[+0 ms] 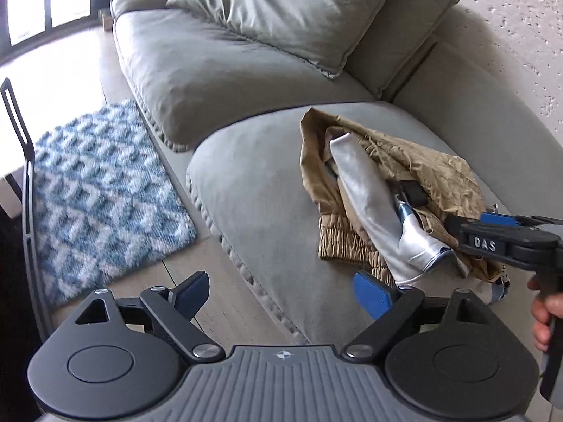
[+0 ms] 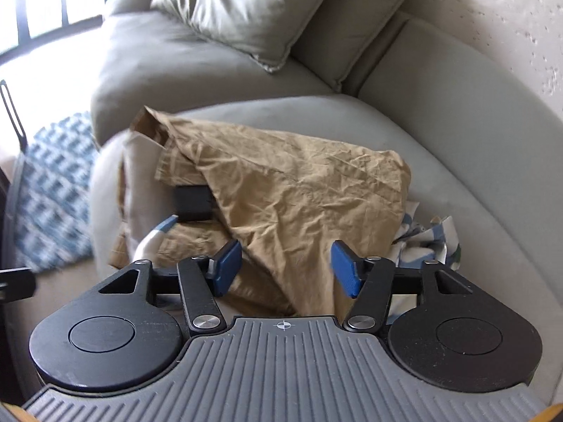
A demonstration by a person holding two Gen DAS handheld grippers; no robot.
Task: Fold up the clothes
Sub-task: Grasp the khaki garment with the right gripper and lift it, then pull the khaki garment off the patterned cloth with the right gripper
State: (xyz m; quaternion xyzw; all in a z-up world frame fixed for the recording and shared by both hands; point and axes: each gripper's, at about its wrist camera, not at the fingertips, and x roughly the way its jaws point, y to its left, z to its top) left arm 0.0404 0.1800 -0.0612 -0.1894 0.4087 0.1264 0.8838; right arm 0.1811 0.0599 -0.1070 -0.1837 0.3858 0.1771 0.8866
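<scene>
The clothes lie in a loose heap on the near seat cushion of a grey sofa: tan trousers on top, crumpled and half doubled over, a white garment with blue trim poking out beneath them, and a blue-and-white patterned cloth bunched at the heap's right edge. All of it looks light, limp and thin, so it will likely sag and slide off rather than hold a shape; a pinch on a single layer at a firm edge seems best, such as the gathered elastic waistband at the trousers' near end, or a hem corner. A small black block sits among the folds; what it is cannot be told, and it could snag or drop out when the cloth is lifted. The right gripper hangs just over the near edge of the trousers, its jaws partly apart with tan cloth showing between them but the pads not pressing on it. The left gripper is spread wide and empty over the cushion's front edge, beside the heap. A large pillow rests on the far cushion, well apart, and a blue rug lies on the floor below; neither blocks the way. The tangle of garments is the main hindrance.
</scene>
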